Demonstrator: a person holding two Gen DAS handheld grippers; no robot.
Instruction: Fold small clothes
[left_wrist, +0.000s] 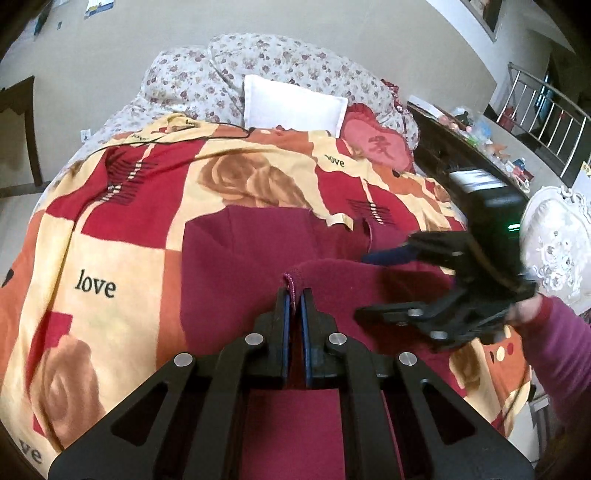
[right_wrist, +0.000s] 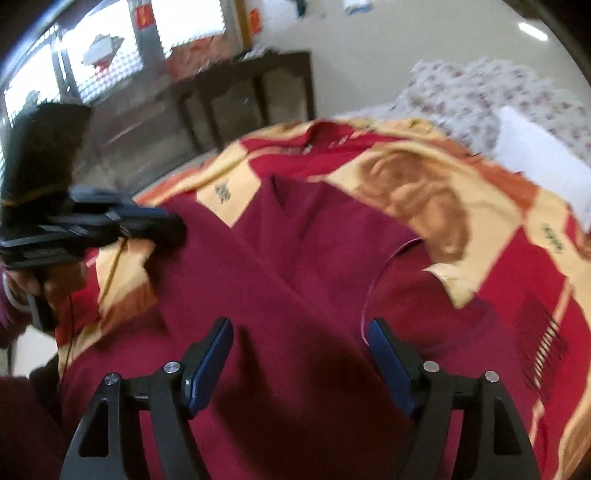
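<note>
Maroon garment (left_wrist: 236, 258) lies spread across the middle of the left wrist view, on a bedspread (left_wrist: 110, 266) patterned in red, cream and orange with roses and the word "love". Left tongs (left_wrist: 294, 299), at lower centre of that frame, are pinched nearly closed on a stitched edge of the cloth, which rises in a small fold between the blue pads. Right tongs (left_wrist: 380, 273) show at the right of the same frame, blurred, above the garment's right side; from this view I cannot tell how far they stand apart. Their own camera shows them (right_wrist: 301, 326) spread wide, blue pads well apart, hanging over the maroon cloth (right_wrist: 295, 266) with nothing between them and a dark shadow below. Left tongs (right_wrist: 162, 221) appear at the left edge there, blurred. In the upper part of the left wrist frame sit a white pillow (left_wrist: 291, 103), a floral quilt (left_wrist: 192, 74) and a red heart cushion (left_wrist: 373, 142).
</note>
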